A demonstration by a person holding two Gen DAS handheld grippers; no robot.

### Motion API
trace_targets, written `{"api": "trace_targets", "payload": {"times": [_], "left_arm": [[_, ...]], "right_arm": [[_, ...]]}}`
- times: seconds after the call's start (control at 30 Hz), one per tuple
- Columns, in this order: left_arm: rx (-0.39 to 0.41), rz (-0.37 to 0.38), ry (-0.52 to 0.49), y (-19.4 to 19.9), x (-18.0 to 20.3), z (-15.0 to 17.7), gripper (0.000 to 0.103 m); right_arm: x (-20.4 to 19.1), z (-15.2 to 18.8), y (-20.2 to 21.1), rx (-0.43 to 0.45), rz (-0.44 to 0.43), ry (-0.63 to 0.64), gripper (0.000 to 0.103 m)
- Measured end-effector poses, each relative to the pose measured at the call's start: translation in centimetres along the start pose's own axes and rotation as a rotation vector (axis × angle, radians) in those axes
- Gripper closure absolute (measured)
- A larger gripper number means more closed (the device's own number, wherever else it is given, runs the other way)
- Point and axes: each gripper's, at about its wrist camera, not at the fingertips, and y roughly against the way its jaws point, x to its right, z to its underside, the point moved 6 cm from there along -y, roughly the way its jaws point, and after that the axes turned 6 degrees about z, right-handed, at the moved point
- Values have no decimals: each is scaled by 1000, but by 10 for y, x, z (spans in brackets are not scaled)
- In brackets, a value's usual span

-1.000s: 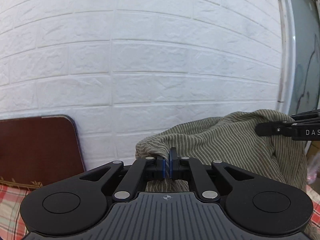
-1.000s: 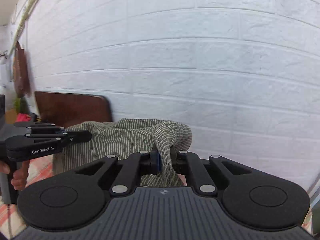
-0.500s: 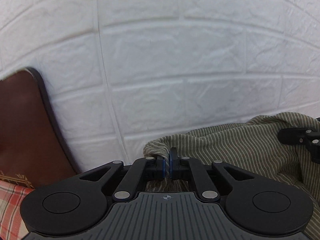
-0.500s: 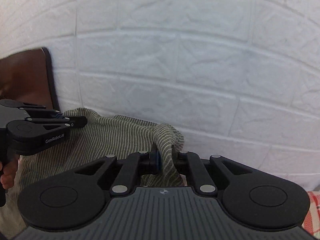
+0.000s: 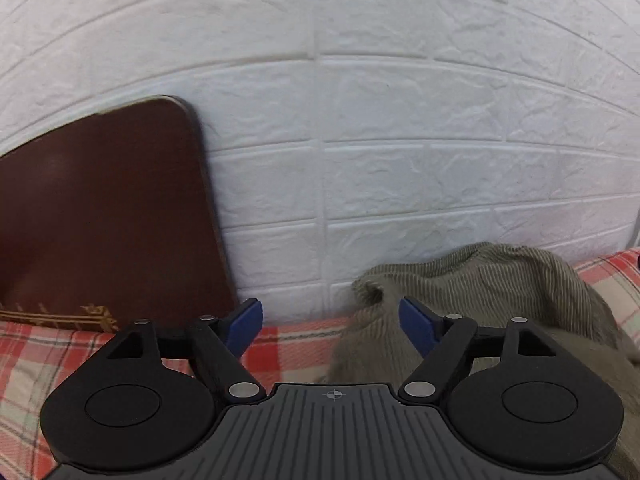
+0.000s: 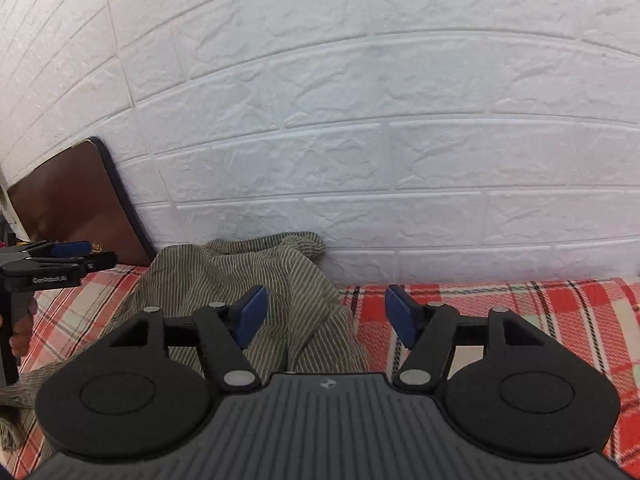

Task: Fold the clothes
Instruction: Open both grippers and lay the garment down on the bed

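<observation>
1. Left gripper stands wide apart, blue pads spread, nothing between them.
2. The olive-green striped cotton garment lies crumpled on the red-and-white plaid bedcover, bunched against the white brick-pattern wall; it sits just beside the left gripper's right-hand pad.
3. Right gripper is also spread wide and empty, blue pads parted.
4. From the right wrist, the garment lies under the left-hand finger; the plaid bedcover shows bare to the right.
5. A dark brown rounded-corner board leans on the wall to the left.
6. A person's hand grips the left gripper's handle at the frame edge.
</observation>
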Motion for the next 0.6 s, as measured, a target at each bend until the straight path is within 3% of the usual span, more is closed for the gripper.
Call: {"api": "trace_targets", "payload": {"times": [0.13,0.3,0.6], "left_arm": [[-111,-94,-74,28,-29,45,17],[-256,-94,-3,28,-52,96,17],[-303,-56,111,-10,-52,108,17]], "right_arm": [[16,24,17,-55,50,23,30],[20,56,12,-144,64,-5,30],[8,77,-10,-180,43,-21,30]]}}
